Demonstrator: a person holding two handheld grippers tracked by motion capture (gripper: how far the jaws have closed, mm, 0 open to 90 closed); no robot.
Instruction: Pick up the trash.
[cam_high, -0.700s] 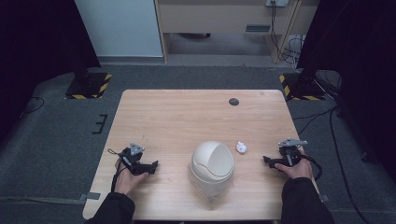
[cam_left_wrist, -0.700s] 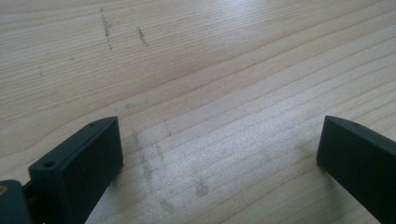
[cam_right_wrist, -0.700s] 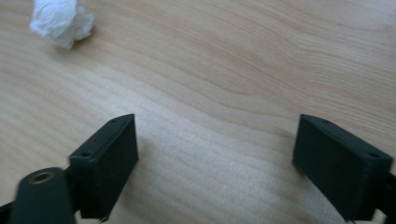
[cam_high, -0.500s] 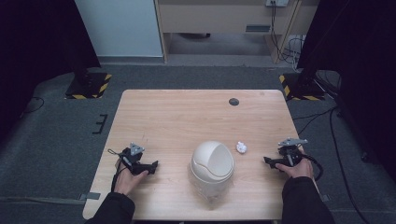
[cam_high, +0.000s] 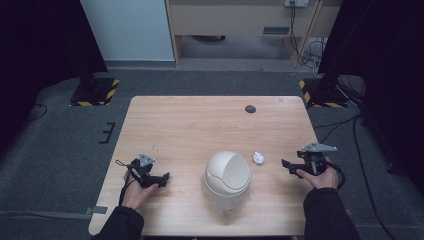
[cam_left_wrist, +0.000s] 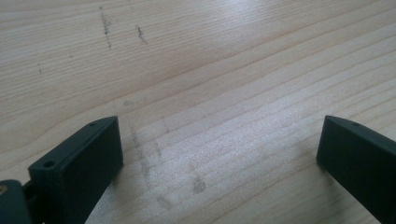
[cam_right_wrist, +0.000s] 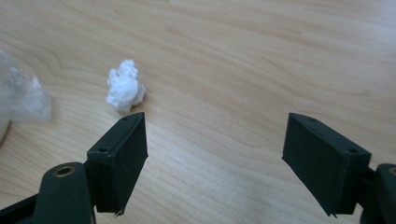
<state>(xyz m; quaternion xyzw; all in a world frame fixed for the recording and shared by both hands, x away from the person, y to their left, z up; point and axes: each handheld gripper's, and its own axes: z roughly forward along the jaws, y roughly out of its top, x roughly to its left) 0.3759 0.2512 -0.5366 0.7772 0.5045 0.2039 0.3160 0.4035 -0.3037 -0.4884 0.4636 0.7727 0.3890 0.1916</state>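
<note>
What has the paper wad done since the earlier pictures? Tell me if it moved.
No. The paper wad lies at the same spot on the table, just right of the bin, apart from the right tool.

Two black grippers, left gripper (cam_high: 161, 179), right gripper (cam_high: 286, 165), each topped by a grey three-cornered plate, flat black jaws with small screw holes, black cables, dark sleeves (cam_high: 327, 212)
</note>
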